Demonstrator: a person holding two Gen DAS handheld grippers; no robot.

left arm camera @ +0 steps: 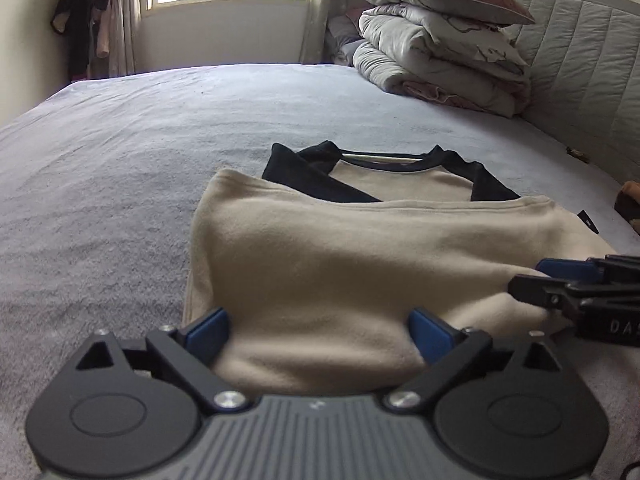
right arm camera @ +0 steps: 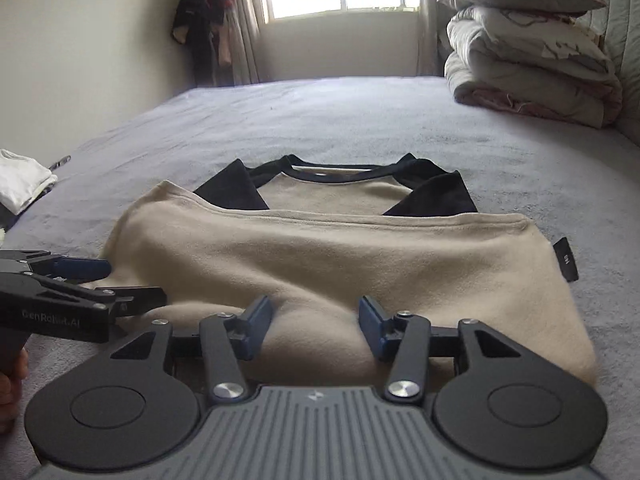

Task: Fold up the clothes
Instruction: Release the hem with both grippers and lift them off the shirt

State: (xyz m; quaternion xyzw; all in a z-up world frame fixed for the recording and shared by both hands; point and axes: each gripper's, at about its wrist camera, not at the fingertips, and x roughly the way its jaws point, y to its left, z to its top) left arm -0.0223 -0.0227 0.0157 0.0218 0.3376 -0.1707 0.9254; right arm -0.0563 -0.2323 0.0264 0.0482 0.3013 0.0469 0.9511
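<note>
A beige shirt (left arm camera: 360, 256) with black sleeves and collar lies on the grey bed (left arm camera: 160, 140), its lower half folded up over the chest. My left gripper (left arm camera: 318, 332) is open, its blue pads (left arm camera: 208, 334) astride the near folded edge. My right gripper (right arm camera: 316, 326) is open too, its pads (right arm camera: 256, 328) either side of a ridge of the same edge of the shirt (right arm camera: 340, 256). Each gripper shows in the other's view: the right gripper (left arm camera: 536, 280) at the shirt's right corner, the left gripper (right arm camera: 120, 284) at the left corner.
A stack of folded quilts with a pillow (left arm camera: 440, 48) sits at the far right by the padded headboard (left arm camera: 592, 80). White cloth (right arm camera: 24, 180) lies at the bed's left edge. Dark clothes (right arm camera: 204, 20) hang by the window. A brown object (left arm camera: 630, 200) lies at the right.
</note>
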